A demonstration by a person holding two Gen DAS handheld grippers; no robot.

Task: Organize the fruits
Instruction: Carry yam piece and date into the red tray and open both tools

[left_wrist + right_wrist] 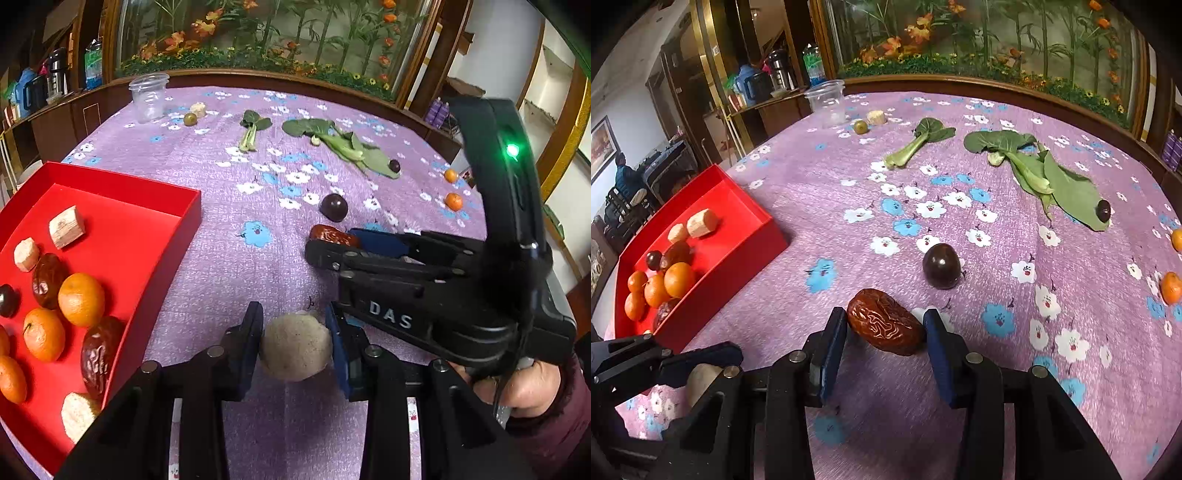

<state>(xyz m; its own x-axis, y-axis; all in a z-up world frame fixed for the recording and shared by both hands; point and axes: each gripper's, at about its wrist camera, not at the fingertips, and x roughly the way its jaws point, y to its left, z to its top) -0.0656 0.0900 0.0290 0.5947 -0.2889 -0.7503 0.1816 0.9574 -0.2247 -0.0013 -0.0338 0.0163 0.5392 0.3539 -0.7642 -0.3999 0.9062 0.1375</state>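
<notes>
We had the tray (110, 206) half filled; left gripper (295, 341) pinched a pale chunk (295, 347), right gripper (886, 332) straddled a date (884, 321), jaws spread; plums (941, 266) and oranges (453, 201) remained.

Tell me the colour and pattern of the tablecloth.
Purple tablecloth with white and blue flower prints; the right wrist view shows it best.

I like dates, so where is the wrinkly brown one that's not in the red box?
In the right wrist view the wrinkly date lies on the purple tablecloth between the right tool fingers, just in front of the dark plum.
</notes>
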